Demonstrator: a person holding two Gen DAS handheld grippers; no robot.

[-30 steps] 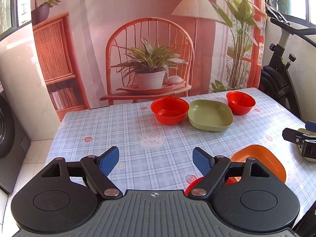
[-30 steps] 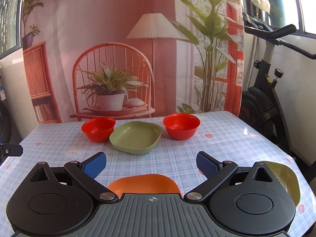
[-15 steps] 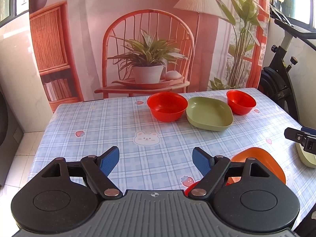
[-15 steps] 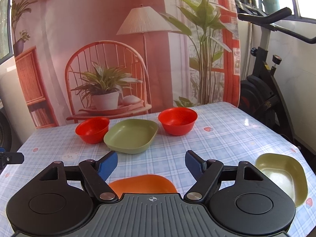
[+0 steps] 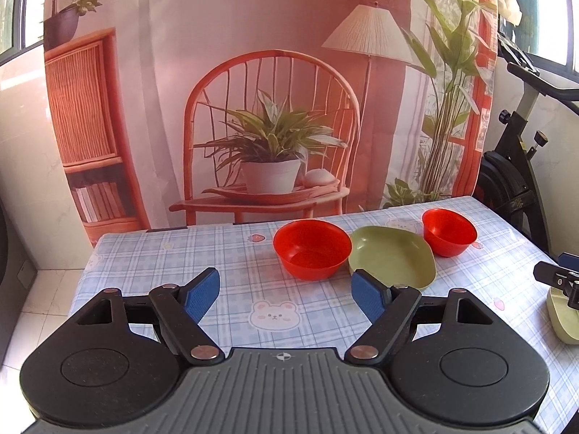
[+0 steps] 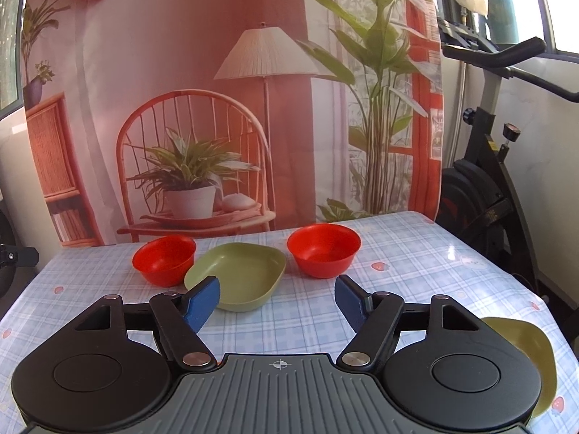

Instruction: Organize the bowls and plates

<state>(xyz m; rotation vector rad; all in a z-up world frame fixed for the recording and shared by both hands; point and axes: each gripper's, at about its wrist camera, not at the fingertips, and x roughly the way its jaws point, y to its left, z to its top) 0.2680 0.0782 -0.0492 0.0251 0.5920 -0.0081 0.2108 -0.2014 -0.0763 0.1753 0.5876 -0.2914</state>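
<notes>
Two red bowls flank a green plate at the far side of the checked table. In the left wrist view: larger red bowl, green plate, smaller red bowl. In the right wrist view the same row shows as red bowl, green plate, red bowl. My left gripper is open and empty above the table. My right gripper is open and empty; its tip shows in the left wrist view. A second green dish lies at the right, also in the left wrist view.
A printed backdrop of a chair, plant and lamp hangs behind the table. An exercise bike stands right of the table. The table's left edge drops to a tiled floor.
Both grippers have moved forward and tilted up; the bowls look nearer. The orange plate and red dish near the front have dropped out of view under the grippers. The right jaws narrowed a little.
</notes>
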